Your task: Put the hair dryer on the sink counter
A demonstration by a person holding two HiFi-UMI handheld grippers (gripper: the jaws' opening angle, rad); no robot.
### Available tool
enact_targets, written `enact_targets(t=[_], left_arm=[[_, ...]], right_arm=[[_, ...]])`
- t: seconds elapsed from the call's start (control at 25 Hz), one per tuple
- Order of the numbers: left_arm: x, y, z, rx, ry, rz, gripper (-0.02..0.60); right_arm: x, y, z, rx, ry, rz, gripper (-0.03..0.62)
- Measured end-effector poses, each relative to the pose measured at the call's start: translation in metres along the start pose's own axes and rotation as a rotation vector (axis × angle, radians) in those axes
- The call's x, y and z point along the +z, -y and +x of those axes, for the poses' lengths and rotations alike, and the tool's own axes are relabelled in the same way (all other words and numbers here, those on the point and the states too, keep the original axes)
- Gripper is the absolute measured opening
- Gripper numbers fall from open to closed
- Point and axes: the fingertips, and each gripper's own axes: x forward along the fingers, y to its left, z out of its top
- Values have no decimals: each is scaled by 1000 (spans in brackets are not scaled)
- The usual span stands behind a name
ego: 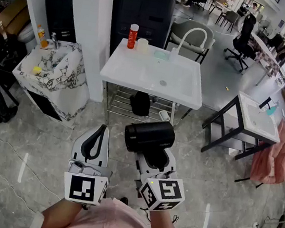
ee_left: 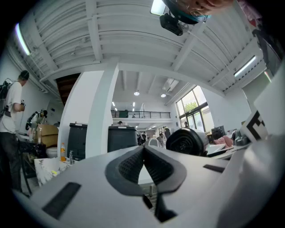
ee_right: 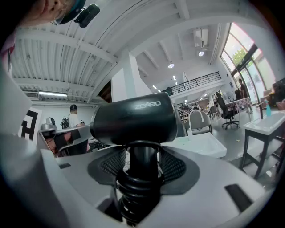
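A black hair dryer (ego: 149, 136) stands upright in my right gripper (ego: 153, 155), whose pads press on its handle from both sides; the barrel lies crosswise above the jaws. In the right gripper view the barrel (ee_right: 133, 119) fills the middle and the coiled cord hangs below the gripper (ee_right: 142, 168). My left gripper (ego: 95, 142) is beside it, shut with nothing between its pads (ee_left: 129, 165); the left gripper view shows the dryer (ee_left: 187, 141) at the right. The white sink counter (ego: 118, 68) with its faucet (ego: 191, 35) stands further ahead, apart from both grippers.
On the counter's back edge are an orange bottle (ego: 133, 36) and a pale cup (ego: 142, 44); a black bag (ego: 140, 103) sits on its lower rack. A marbled sink (ego: 58, 75) stands left, another white sink table (ego: 257, 119) right, with pink cloth (ego: 273, 155) beside it.
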Motion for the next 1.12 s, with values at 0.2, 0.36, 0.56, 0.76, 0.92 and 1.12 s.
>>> enact_targets(t=[0.2,0.36,0.56,0.76,0.92,1.12], left_arm=[[-1,5,-1,-5,-1,32,9],[-4,12,-5,-4,-9,51,9],[-4,24,-10,13,-8,58,9],[-13,34,-17,35,-26,51,9],[-23,28,-12,53,-41,41,9],[-39,9,10,64,-56,15,9]], right_arm=[[2,3,-4,4,3,-5,244],[2,6,-12,11,5,-13,244],[3,12,-24,35,18,7,244],[0,25,-30,37,5,0,244],[-7,29,-23,41,-17,3,244],[-14,34,4,36,-37,3,245]])
